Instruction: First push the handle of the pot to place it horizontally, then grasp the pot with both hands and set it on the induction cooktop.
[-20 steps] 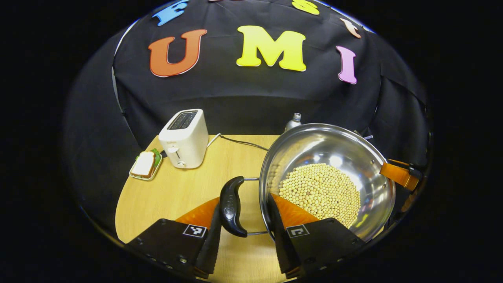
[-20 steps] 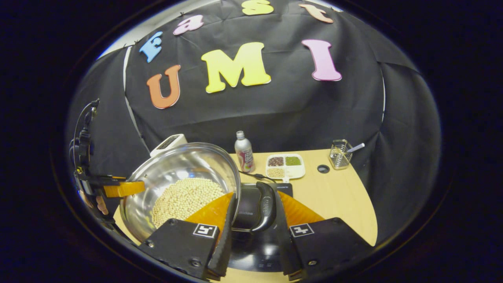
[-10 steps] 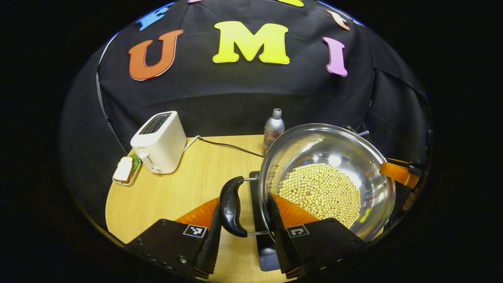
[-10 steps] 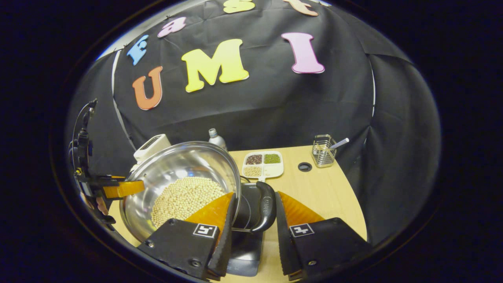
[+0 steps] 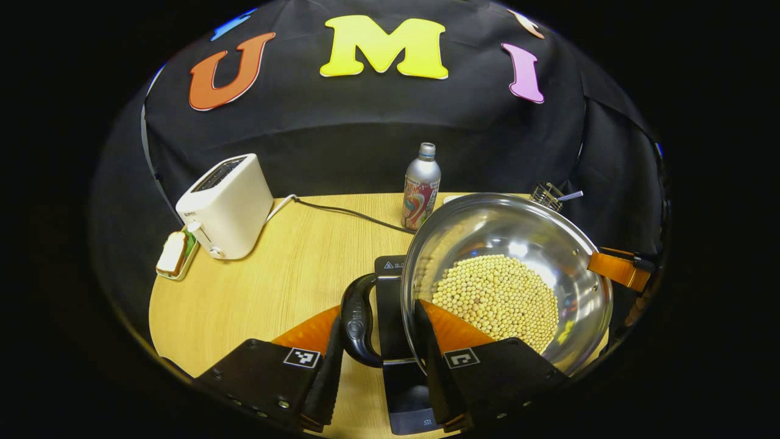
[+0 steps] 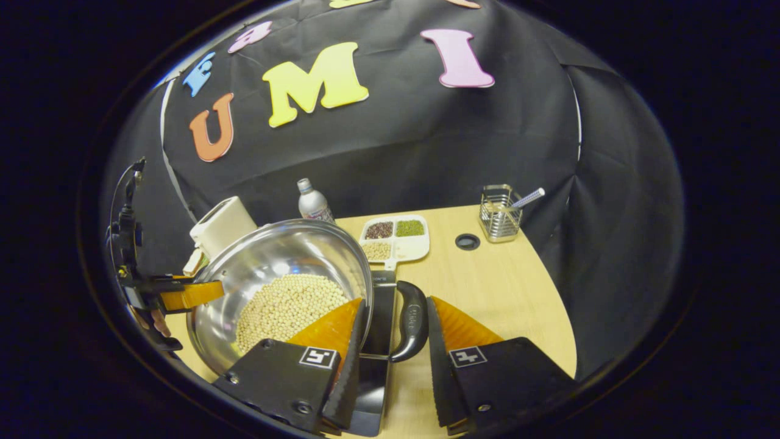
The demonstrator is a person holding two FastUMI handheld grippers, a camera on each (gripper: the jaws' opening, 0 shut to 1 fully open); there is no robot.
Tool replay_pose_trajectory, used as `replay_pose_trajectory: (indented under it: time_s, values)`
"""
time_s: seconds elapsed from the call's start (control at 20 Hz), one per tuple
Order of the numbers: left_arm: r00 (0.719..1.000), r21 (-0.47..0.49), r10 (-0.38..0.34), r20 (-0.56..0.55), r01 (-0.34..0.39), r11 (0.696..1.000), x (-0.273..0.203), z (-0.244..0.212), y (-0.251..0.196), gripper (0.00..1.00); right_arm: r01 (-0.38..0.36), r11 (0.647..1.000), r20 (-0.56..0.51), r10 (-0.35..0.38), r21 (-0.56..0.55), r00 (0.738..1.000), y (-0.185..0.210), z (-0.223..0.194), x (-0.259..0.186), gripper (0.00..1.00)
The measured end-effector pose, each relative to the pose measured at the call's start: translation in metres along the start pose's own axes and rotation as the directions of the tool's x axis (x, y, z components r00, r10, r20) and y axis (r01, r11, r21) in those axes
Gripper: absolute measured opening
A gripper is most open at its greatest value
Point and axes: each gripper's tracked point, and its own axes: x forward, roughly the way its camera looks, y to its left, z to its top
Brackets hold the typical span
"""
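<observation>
With both handles gripped, the left claw (image 5: 378,341) and right claw (image 6: 396,338) held the pot (image 5: 506,274) of beans above the induction cooktop (image 5: 396,360); only setting it down remained.

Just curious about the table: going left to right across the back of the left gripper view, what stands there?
Sandwich on a small tray → white toaster → silver drink bottle → wire utensil holder.
</observation>
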Motion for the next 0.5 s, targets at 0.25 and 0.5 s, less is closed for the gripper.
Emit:
replay_pose_trajectory:
  time_s: [0.25,0.5]
  values:
    - [1.0,-0.013,0.003,0.003,-0.003,1.0,0.015,-0.008,0.005,0.7,-0.006,1.0,0.021,0.006,-0.019,1.0,0.001,-0.005,0.019,0.51]
    - [1.0,-0.066,-0.023,0.015,0.024,0.998,0.034,-0.015,0.012,0.59,-0.015,1.0,0.033,0.016,-0.007,0.999,0.001,-0.016,0.033,0.53]
